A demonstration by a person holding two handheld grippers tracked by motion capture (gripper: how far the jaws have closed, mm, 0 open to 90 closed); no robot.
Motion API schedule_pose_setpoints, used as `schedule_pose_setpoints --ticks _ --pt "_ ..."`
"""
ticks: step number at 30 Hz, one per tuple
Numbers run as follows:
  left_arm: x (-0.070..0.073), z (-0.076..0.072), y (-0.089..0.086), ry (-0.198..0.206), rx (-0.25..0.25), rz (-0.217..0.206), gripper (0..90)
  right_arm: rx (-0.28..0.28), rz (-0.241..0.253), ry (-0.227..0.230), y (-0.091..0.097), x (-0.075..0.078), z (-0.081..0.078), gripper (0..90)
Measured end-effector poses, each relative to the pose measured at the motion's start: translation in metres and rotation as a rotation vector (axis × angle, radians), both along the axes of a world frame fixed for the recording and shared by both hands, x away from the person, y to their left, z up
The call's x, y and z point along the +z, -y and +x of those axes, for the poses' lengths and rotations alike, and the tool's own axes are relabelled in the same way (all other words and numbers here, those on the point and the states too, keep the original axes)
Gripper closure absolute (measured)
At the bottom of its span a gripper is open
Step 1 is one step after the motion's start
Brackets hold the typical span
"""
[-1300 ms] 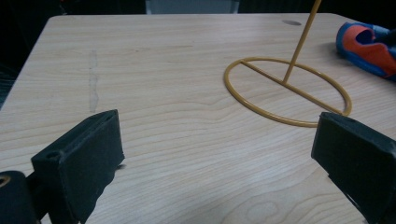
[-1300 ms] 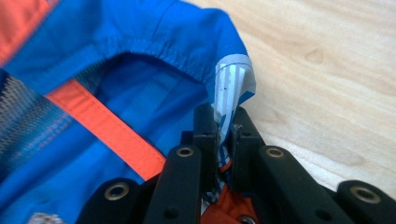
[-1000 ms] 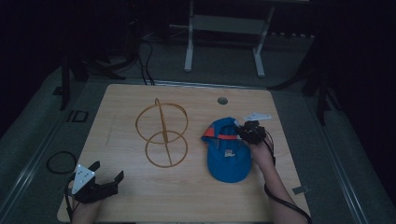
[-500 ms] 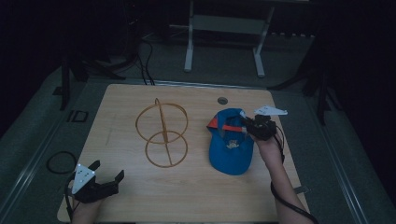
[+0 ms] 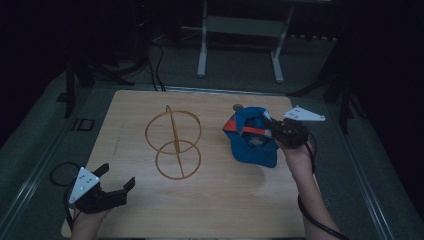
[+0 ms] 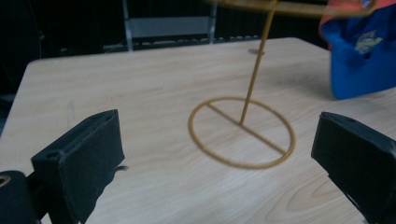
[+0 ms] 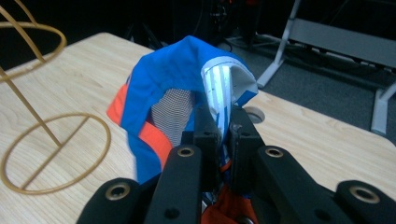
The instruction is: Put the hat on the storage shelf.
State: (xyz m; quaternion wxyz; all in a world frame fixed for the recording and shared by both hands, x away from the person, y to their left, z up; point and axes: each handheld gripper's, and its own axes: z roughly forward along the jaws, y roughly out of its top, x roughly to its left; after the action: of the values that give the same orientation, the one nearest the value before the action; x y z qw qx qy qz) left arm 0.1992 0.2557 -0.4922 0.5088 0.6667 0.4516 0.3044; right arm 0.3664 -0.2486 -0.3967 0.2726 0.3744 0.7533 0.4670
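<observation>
blue cap (image 7: 180,77) pinched between right gripper (image 7: 219,122) fingers

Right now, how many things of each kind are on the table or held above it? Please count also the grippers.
Blue cap: 1
Gold wire stand: 1
Grippers: 2, left gripper and right gripper
Total: 4

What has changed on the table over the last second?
The right gripper, shut on the blue cap, has lifted its edge and pulled it toward the table's far side, so the cap now hangs partly raised instead of lying flat. The left gripper stayed open at the near left corner, and the wire stand has not moved.
</observation>
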Motion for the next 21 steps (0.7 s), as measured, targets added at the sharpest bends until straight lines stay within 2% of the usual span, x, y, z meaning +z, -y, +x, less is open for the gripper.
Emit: schedule_pose_setpoints --ticks 5,7,8,11,12,14,17,21 --pt "0.027 0.004 0.013 -0.004 -0.042 0.004 2.5 0.001 -0.002 0.027 0.003 0.007 -0.006 84.5" --pt "0.038 0.006 0.017 0.012 -0.075 -0.023 2.5 0.003 0.005 0.03 0.005 0.009 -0.009 84.5" --pt "0.044 0.007 0.02 0.016 -0.087 -0.021 2.5 0.0 0.008 0.032 0.006 0.011 -0.011 84.5" --pt "0.065 0.011 0.027 0.052 -0.1 -0.012 2.5 0.007 0.016 0.043 0.009 0.014 -0.015 84.5" --pt "0.065 0.011 0.027 0.052 -0.1 -0.012 2.5 0.007 0.016 0.043 0.009 0.014 -0.015 84.5" --pt "0.086 0.015 0.034 0.094 -0.12 -0.002 2.5 0.013 0.023 0.05 0.009 0.016 -0.019 84.4" --pt "0.109 0.022 0.044 0.123 -0.163 -0.02 2.6 0.026 0.034 0.049 0.01 0.019 -0.023 84.4" --pt "0.131 0.029 0.062 0.152 -0.206 -0.003 4.3 0.038 0.047 0.058 0.009 0.023 -0.03 84.4"
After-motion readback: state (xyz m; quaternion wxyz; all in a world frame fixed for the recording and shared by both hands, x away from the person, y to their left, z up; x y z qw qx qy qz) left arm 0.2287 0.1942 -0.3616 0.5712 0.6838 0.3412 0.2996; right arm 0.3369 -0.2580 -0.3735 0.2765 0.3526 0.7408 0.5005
